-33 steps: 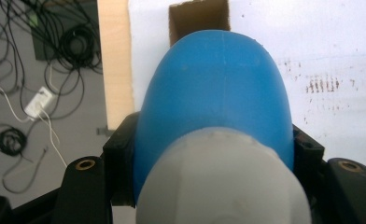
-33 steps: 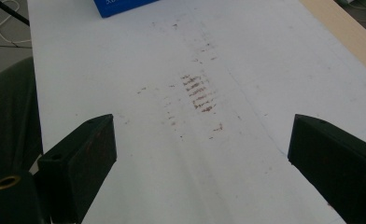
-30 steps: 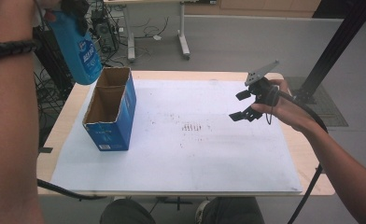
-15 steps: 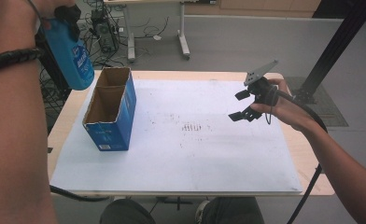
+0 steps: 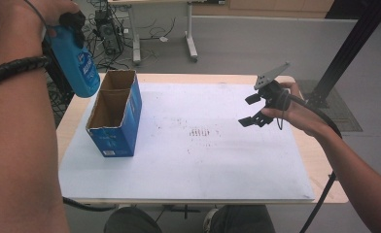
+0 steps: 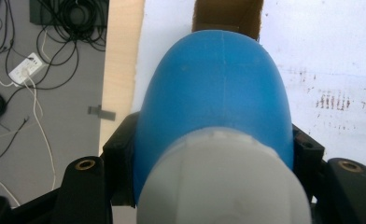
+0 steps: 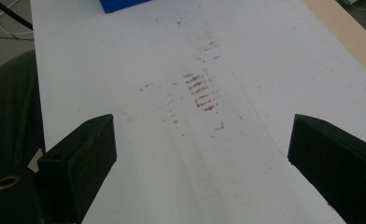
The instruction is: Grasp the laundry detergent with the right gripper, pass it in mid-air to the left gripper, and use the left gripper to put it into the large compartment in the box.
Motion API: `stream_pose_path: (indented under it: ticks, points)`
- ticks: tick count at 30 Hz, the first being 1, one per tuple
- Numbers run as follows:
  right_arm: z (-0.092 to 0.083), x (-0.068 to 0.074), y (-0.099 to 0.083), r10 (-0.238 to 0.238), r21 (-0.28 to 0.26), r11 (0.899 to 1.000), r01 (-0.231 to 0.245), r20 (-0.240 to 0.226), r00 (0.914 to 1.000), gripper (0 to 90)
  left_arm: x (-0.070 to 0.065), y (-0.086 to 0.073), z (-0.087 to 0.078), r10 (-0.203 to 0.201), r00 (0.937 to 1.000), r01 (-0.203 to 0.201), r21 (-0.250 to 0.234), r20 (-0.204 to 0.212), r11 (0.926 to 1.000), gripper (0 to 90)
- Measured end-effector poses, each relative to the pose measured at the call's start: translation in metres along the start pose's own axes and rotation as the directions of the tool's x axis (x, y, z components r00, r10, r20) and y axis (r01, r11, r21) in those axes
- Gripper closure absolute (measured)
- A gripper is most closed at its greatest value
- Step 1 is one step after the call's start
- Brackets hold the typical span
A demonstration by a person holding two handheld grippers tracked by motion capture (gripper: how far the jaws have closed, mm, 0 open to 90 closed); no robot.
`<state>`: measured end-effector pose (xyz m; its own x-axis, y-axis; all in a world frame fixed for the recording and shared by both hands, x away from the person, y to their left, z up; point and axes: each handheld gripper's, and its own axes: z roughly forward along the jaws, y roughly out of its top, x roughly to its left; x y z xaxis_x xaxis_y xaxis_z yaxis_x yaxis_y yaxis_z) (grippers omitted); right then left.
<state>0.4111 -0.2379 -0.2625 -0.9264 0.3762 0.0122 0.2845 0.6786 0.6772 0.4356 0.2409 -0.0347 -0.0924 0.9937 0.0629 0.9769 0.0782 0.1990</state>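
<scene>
At ten o'clock in the high view, left tongs clamp a smooth blue plastic bottle, hanging above an open corrugated cardboard box on the white-topped bench. At three o'clock, right tongs gape, empty.

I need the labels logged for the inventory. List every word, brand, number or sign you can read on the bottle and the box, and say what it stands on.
Blue plastic bottle held in the left gripper: a white label with lettering, too blurred to read.
Open blue cardboard box on the table: small white print and a white patch low on its near face, too small to read.
No text here can be read.
</scene>
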Motion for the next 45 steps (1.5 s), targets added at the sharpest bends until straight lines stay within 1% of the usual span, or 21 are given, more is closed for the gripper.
stream_pose_path:
  ticks: [6,8,10,14,17,18,22,26,28,29,30,31,32,33,34,36,37,39,40,45]
  points:
    - [-0.001,0.000,-0.001,0.000,0.000,1.000,0.000,0.003,1.0000,7.9,-0.002,0.000,0.008,-0.004,1.0000,0.004,0.002,0.005,1.0000,37.2]
    - [-0.001,0.000,-0.002,0.000,-0.002,1.000,0.000,0.004,1.0000,7.9,-0.005,0.000,0.014,0.004,1.0000,-0.004,0.001,0.003,1.0000,37.2]
    - [-0.001,0.000,-0.002,0.001,-0.002,1.000,-0.001,0.004,1.0000,8.0,-0.005,0.000,0.016,0.003,1.0000,-0.003,0.001,0.003,1.0000,37.2]
    - [0.000,0.000,-0.003,-0.001,-0.003,1.000,0.001,0.003,1.0000,7.9,-0.008,0.001,0.025,0.003,0.9999,-0.003,0.004,0.017,1.0000,37.2]
    - [0.001,-0.001,-0.003,0.001,-0.003,1.000,-0.001,0.002,1.0000,7.9,-0.010,0.002,0.035,0.013,0.9997,-0.013,0.013,0.020,0.9998,37.2]
    - [0.001,-0.001,-0.003,0.001,-0.003,1.000,-0.001,0.002,1.0000,7.9,-0.010,0.002,0.035,0.013,0.9997,-0.013,0.013,0.020,0.9998,37.2]
    - [0.003,-0.001,-0.003,0.003,-0.001,1.000,-0.003,-0.001,1.0000,8.0,-0.011,0.001,0.043,0.012,0.9995,-0.012,0.016,0.029,0.9998,37.2]
    - [0.004,-0.001,-0.003,-0.002,0.000,1.000,0.002,-0.002,1.0000,8.0,-0.012,0.001,0.053,0.011,0.9993,-0.012,0.029,0.037,0.9995,37.2]
    - [0.005,-0.001,-0.003,0.000,0.002,1.000,0.000,-0.003,1.0000,8.0,-0.012,0.000,0.062,0.014,0.9991,-0.016,0.034,0.039,0.9993,37.2]
    - [0.005,-0.001,-0.003,0.000,0.002,1.000,0.000,-0.003,1.0000,8.0,-0.012,0.000,0.062,0.014,0.9991,-0.016,0.034,0.039,0.9993,37.2]
    - [0.006,-0.001,-0.003,0.000,0.005,1.000,0.000,-0.003,1.0000,8.0,-0.012,0.000,0.063,0.016,0.9991,-0.018,0.034,0.040,0.9993,37.2]
    - [0.007,-0.001,-0.003,0.000,0.007,1.000,0.000,-0.004,1.0000,8.0,-0.012,-0.001,0.069,0.018,0.9988,-0.020,0.038,0.045,0.9991,37.2]
    - [0.007,-0.001,-0.003,0.000,0.007,1.000,0.000,-0.004,1.0000,8.0,-0.012,-0.001,0.069,0.018,0.9988,-0.020,0.038,0.045,0.9991,37.2]
    - [0.008,-0.001,-0.002,-0.002,0.010,1.000,0.002,-0.005,1.0000,8.0,-0.012,-0.002,0.075,0.021,0.9985,-0.023,0.039,0.051,0.9990,37.2]
    - [0.008,-0.001,-0.002,-0.002,0.010,1.000,0.002,-0.005,1.0000,8.0,-0.012,-0.002,0.075,0.021,0.9985,-0.023,0.039,0.051,0.9990,37.2]
    - [0.009,-0.001,-0.001,-0.002,0.014,1.000,0.002,-0.005,1.0000,8.0,-0.014,-0.003,0.084,0.027,0.9980,-0.030,0.044,0.056,0.9986,37.2]
    - [0.009,-0.001,-0.001,-0.002,0.014,1.000,0.002,-0.005,1.0000,8.0,-0.014,-0.003,0.084,0.027,0.9980,-0.030,0.044,0.056,0.9986,37.2]
    - [0.010,-0.001,-0.001,-0.004,0.015,1.000,0.005,-0.005,1.0000,8.0,-0.014,-0.003,0.091,0.028,0.9977,-0.031,0.047,0.062,0.9984,37.2]
    - [0.010,-0.001,-0.001,-0.004,0.015,1.000,0.005,-0.005,1.0000,8.0,-0.014,-0.003,0.091,0.028,0.9977,-0.031,0.047,0.062,0.9984,37.2]
    - [0.010,-0.001,-0.001,-0.006,0.020,1.000,0.006,-0.002,1.0000,8.0,-0.017,-0.004,0.104,0.036,0.9974,-0.039,0.051,0.062,0.9979,37.2]
